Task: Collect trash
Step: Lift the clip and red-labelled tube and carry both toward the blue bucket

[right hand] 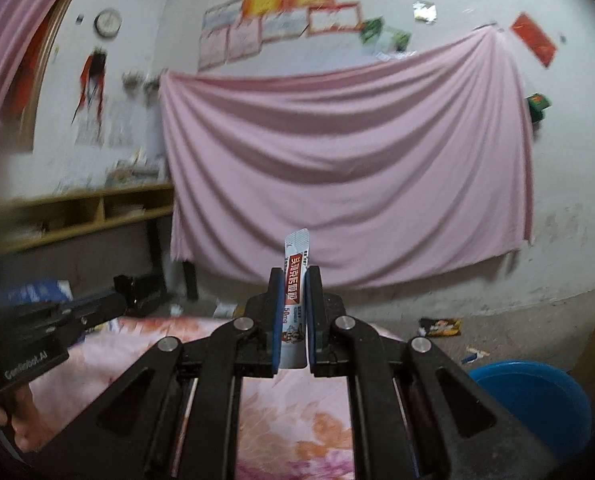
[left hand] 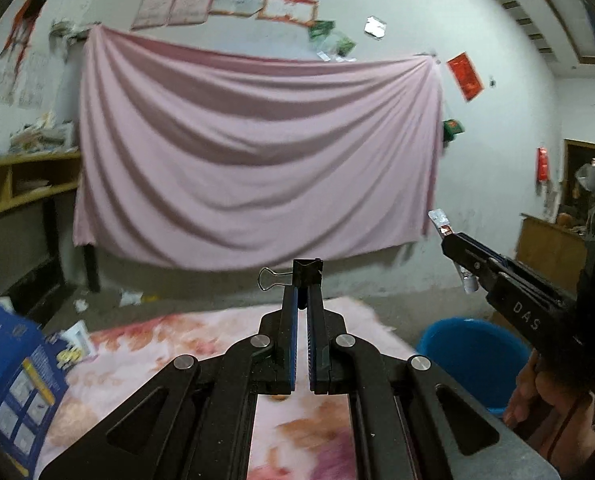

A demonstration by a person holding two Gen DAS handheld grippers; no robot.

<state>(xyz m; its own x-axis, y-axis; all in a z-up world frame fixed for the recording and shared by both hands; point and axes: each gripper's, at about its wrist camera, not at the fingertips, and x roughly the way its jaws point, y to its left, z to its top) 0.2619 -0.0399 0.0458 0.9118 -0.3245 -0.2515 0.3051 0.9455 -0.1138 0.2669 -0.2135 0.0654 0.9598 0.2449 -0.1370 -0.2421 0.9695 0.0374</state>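
My left gripper point(left hand: 302, 280) is shut on a black binder clip point(left hand: 307, 270) whose wire handle sticks out to the left, held up above the floral bedspread point(left hand: 145, 344). My right gripper point(right hand: 295, 280) is shut on a white squeeze tube point(right hand: 293, 300) with red lettering, upright between the fingers. The right gripper point(left hand: 451, 240) with the tube point(left hand: 439, 222) shows at the right in the left wrist view, above a blue bucket point(left hand: 473, 356). The bucket point(right hand: 537, 396) lies low right in the right wrist view. The left gripper point(right hand: 109, 304) shows at the left there.
A pink sheet point(left hand: 257, 152) hangs on the far wall. A blue box point(left hand: 13, 384) sits at the bed's left edge. A wooden shelf point(right hand: 85, 212) stands at left. A snack wrapper point(right hand: 441, 326) and paper scraps point(left hand: 129, 298) lie on the concrete floor.
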